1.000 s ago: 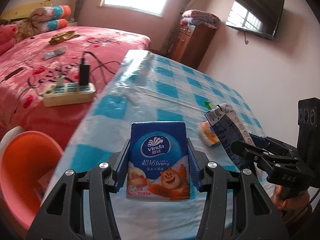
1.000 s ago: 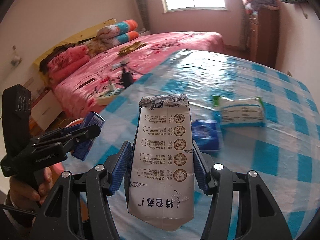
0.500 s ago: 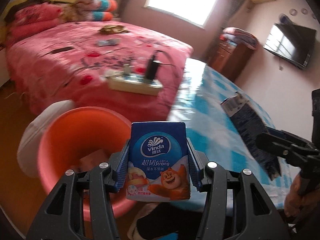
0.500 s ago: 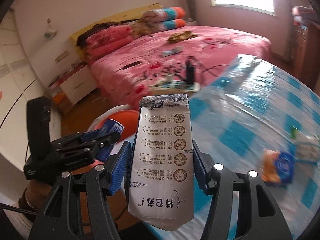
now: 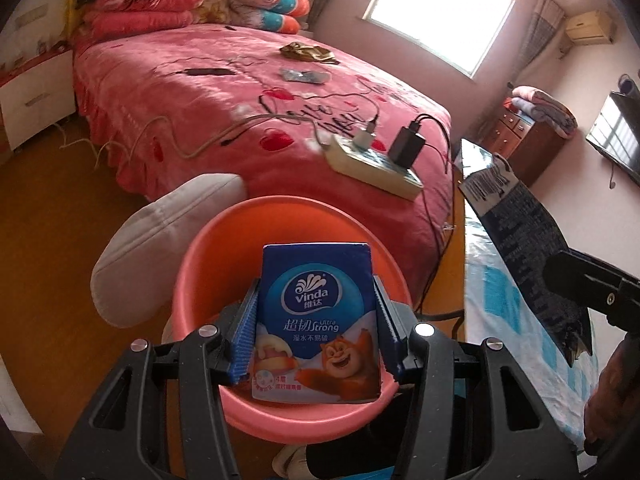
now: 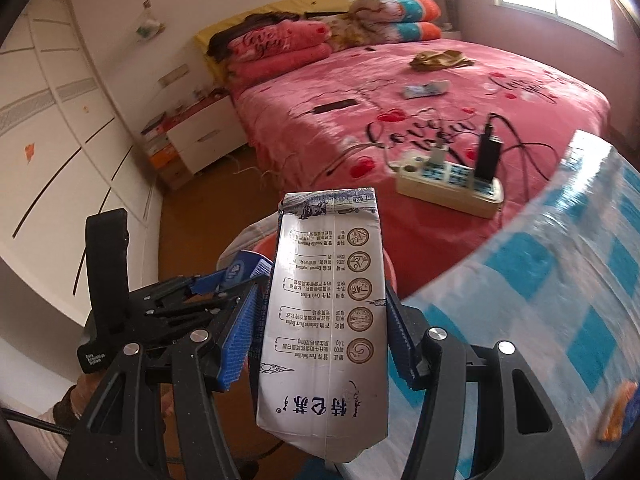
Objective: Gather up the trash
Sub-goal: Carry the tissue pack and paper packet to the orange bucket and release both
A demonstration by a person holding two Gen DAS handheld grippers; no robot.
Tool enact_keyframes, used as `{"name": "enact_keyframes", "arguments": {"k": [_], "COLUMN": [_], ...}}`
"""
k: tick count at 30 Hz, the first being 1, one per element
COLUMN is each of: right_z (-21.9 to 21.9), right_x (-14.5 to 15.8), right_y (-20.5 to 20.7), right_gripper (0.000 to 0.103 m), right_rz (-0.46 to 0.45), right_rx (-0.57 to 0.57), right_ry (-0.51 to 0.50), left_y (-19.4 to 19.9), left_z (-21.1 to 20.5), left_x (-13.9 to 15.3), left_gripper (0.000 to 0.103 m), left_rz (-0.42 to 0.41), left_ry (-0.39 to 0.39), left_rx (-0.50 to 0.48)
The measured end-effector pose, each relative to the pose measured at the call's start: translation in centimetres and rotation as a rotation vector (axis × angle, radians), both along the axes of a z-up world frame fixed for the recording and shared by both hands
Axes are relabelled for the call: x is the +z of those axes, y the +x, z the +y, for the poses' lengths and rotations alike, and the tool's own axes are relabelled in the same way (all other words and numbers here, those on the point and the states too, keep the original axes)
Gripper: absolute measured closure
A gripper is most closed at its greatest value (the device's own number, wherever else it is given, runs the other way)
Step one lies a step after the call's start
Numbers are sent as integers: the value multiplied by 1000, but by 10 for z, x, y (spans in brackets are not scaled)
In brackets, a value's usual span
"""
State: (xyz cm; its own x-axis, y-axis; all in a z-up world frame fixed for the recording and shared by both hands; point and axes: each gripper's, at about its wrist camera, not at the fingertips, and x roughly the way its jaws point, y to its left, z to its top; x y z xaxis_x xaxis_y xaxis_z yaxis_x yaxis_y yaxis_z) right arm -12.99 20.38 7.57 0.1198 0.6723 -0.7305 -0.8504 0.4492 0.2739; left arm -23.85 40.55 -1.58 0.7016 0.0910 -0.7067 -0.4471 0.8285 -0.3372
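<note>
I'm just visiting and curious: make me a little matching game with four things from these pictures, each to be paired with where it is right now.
Things:
1. tissue pack
2. milk carton
3. power strip
4. orange bin

Places:
A. lying on the pink bed
B. clamped in the left gripper
C. on the floor beside the bed
D. clamped in the right gripper

Pairs: 1-B, 2-D, 3-A, 4-C
</note>
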Motion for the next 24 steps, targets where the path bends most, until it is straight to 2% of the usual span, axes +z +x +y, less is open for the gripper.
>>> {"name": "enact_keyframes", "arguments": {"k": [9, 10, 11, 12, 13, 17, 24], "right_z": [35, 38, 40, 40, 37, 25, 0], "right_x": [-11, -12, -13, -13, -11, -9, -4], "right_y": [0, 2, 2, 3, 3, 9, 7], "right_gripper": [42, 38, 34, 26, 19, 15, 13], "right_rz": [22, 32, 41, 47, 50, 72, 23], "right_rx": [43, 46, 43, 35, 26, -16, -70], "right_ry": [-16, -16, -11, 0, 11, 43, 40], "left_y": [-3, -3, -3, -3, -3, -6, -6], "left_z": [11, 12, 14, 14, 16, 19, 18], "left_x": [-12, -12, -12, -12, -11, -7, -7], "left_gripper": [50, 49, 46, 42, 33, 25, 24], "left_rz": [15, 18, 22, 22, 24, 22, 31], "left_ry": [-19, -19, -19, -17, -10, 17, 11], "left_rx": [29, 35, 38, 40, 52, 69, 66]}}
